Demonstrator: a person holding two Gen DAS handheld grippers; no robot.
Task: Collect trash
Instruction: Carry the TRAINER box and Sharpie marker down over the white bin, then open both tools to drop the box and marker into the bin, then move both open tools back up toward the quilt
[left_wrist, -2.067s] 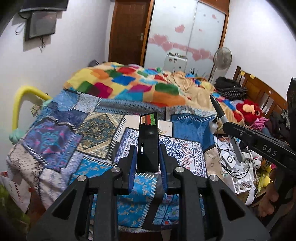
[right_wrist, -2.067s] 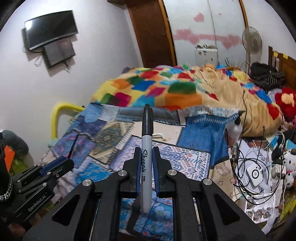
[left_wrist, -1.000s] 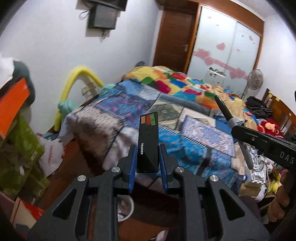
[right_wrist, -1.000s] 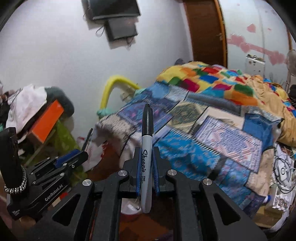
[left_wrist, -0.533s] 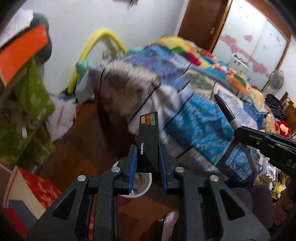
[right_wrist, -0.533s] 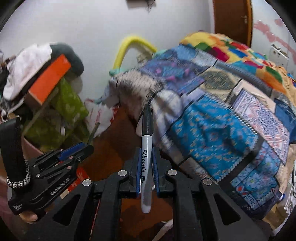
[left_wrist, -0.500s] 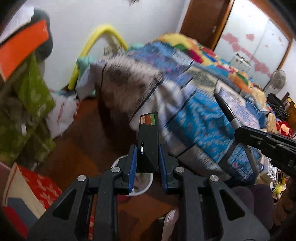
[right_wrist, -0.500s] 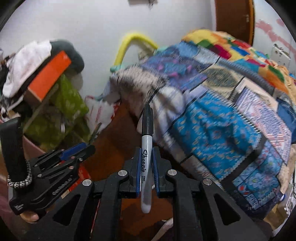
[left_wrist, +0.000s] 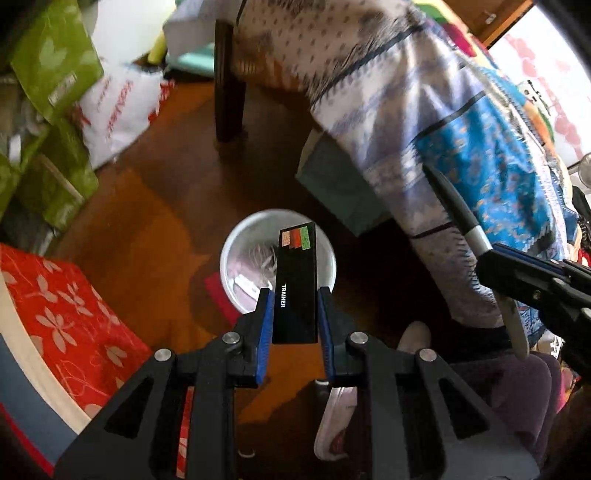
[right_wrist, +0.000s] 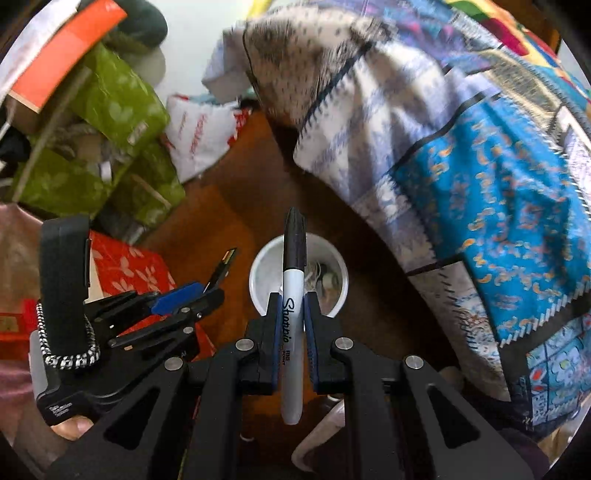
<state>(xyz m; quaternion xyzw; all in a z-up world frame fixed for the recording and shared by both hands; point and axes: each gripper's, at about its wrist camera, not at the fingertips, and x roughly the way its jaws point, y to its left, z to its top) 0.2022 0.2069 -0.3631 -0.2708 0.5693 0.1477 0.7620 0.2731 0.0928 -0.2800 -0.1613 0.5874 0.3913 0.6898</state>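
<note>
Pointing steeply down at the dark wooden floor (left_wrist: 155, 206), we have both tools loaded. Our left gripper (left_wrist: 295, 314) is clamped on a flat black card with "TRAINER" lettering and coloured squares at its tip (left_wrist: 297, 280), which stands over the round white waste bin (left_wrist: 236, 258) below. Our right gripper (right_wrist: 292, 325) pinches a black-capped grey Sharpie marker (right_wrist: 293, 295) at mid-barrel, its cap over the same bin's rim (right_wrist: 258, 273). Inside the bin we make out pale scraps, perhaps paper and thread, though blur hides detail. A patchwork blue-and-white bedspread (right_wrist: 480, 192) hangs just beside the bin, and green patterned bags (right_wrist: 110, 110) sit well apart near the wall.
</note>
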